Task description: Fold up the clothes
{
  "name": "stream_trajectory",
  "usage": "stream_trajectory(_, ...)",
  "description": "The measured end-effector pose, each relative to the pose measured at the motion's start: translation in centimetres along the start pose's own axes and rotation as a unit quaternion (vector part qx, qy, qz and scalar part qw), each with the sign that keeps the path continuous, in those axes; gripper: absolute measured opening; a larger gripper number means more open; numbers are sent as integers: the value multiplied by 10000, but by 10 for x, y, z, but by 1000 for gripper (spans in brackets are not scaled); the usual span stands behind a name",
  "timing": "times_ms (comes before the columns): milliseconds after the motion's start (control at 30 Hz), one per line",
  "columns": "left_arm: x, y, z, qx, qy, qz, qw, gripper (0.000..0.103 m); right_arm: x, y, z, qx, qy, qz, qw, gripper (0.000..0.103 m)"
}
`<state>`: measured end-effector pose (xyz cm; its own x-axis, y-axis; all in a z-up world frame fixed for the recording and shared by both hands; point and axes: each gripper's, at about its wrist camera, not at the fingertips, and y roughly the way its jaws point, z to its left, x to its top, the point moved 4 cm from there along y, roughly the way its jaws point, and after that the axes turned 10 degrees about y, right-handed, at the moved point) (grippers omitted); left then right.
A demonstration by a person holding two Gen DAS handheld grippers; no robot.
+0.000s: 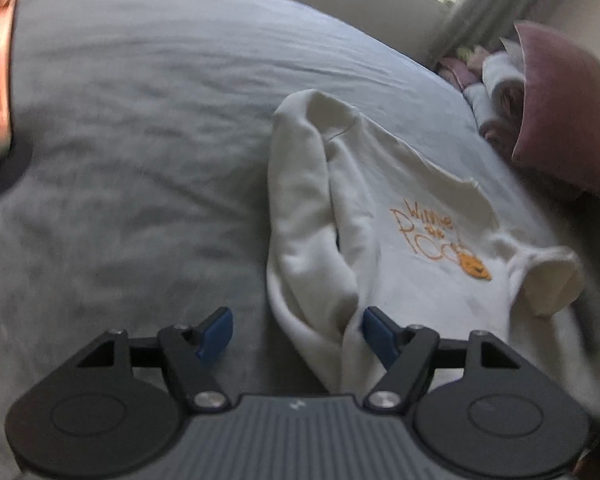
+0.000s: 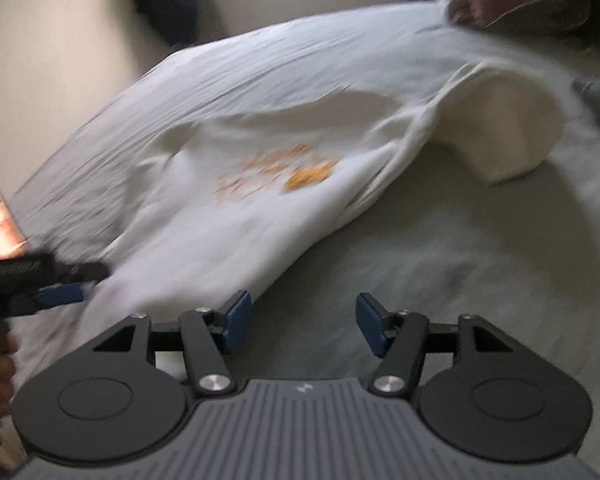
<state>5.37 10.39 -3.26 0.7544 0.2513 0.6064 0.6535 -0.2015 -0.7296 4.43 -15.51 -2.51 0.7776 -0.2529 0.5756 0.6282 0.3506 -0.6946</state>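
**Both grippers open beside a cream sweatshirt on the bed**

Left wrist view: the left gripper (image 1: 296, 334) hangs over the near edge of a cream sweatshirt (image 1: 404, 216) spread on a grey bed sheet (image 1: 132, 120). Its jaws stand apart, and a fold of the garment's near hem lies between the blue pads (image 1: 220, 332), though neither pad presses on it. One sleeve (image 1: 300, 208) is folded lengthwise along the left side of the body; the other sleeve's cuff (image 1: 552, 284) pokes out at the right. Orange lettering and a small orange figure (image 1: 440, 240) sit on the chest. A dusty pink pillow (image 1: 560, 112) lies at the far right, with a heap of pale and pink clothes (image 1: 496, 80) beside it.

From the right wrist view, the right gripper (image 2: 304, 328) is also spread open, with only bare sheet between its pads. Its left pad (image 2: 238, 318) is just beside the sweatshirt's near corner; I cannot tell whether they touch. The cuff (image 2: 508, 132) stands raised at the far right. The other gripper shows at the left edge, near the hem.
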Motion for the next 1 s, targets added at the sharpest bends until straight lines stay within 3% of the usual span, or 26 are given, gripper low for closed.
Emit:
stream_trajectory(67,-1,0,5,-254,-233,58,9994,66,-10,3,7,373,126,328,9987,63)
stream_trajectory(133,-4,5,8,-617,-520,166,9966,53,-16,8,13,797,384,632,9941,63)
stream_trajectory(200,-8,14,11,-1041,-952,332,9894,35,-17,12,17,1106,719,756,9884,63)
stream_trajectory(267,-10,21,10,-1276,-1241,421,9831,24,-15,18,20,1407,1033,879,9807,61)
stream_trajectory(300,-9,22,9,-1266,-1263,415,9830,20,-14,21,21,1539,1179,940,9765,55)
stream_trajectory(333,-8,21,8,-1255,-1273,400,9831,19,-12,23,21,1583,1243,950,9749,36)
stream_trajectory(367,-7,19,8,-1243,-1273,376,9833,17,-9,21,22,1549,1209,875,9766,18)
stream_trajectory(433,-2,11,6,-1229,-1245,209,9844,15,-2,18,23,1499,1145,718,9794,12)
stream_trajectory(600,18,-18,-5,-1356,-885,-389,9860,15,25,-12,31,1732,946,-16,9803,8)
stream_trajectory(667,23,-25,-9,-1282,-666,-541,9880,14,33,-23,33,1772,903,-219,9798,7)
stream_trajectory(733,26,-29,-9,-1026,-471,-669,9914,5,38,-34,33,1750,843,-365,9803,7)
stream_trajectory(900,33,-38,-1,-382,-253,-1012,9938,2,46,-39,26,1670,901,-534,9804,7)
stream_trajectory(1000,41,-47,1,435,65,-1415,9890,2,50,-35,21,1561,843,-628,9821,7)
